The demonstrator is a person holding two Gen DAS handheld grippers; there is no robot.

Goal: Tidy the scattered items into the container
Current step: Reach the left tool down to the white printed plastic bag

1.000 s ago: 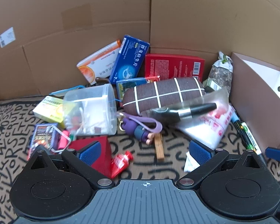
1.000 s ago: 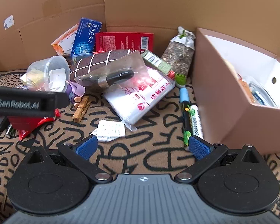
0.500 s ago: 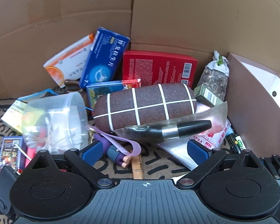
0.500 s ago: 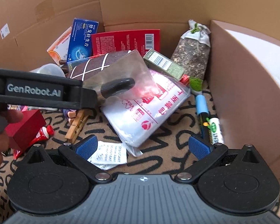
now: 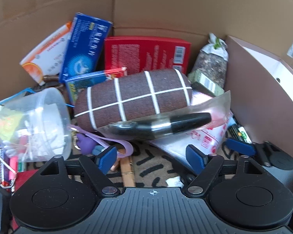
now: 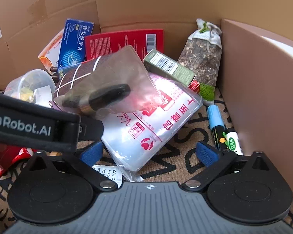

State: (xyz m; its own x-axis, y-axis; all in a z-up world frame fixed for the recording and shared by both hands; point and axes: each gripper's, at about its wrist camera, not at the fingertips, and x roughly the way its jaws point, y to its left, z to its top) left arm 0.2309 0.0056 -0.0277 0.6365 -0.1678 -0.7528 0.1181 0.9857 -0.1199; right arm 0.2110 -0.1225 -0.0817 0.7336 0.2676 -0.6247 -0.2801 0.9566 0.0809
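Both claws stand wide apart and hold nothing: the left gripper [image 5: 152,157] is low over the black-lettered tan mat [image 6: 177,156], and the right gripper [image 6: 149,154] is just beside it. Ahead of them lies the heap: a brown fabric roll with white grid lines [image 5: 132,99], and leaning on it a clear plastic sleeve holding a black and silver brush [image 5: 166,124], which overlaps a clear printed bag with red characters [image 6: 152,128]. To the left a clear plastic tub on its side [image 5: 35,124] crowds a purple figure keychain [image 5: 87,144] and a wooden clothespin [image 5: 127,171]. Behind stand a red flat box [image 5: 146,56] and a blue medicine box [image 5: 84,46]. The brown open cardboard container [image 6: 259,89] is at the right, with two marker pens [image 6: 222,130] along its wall.
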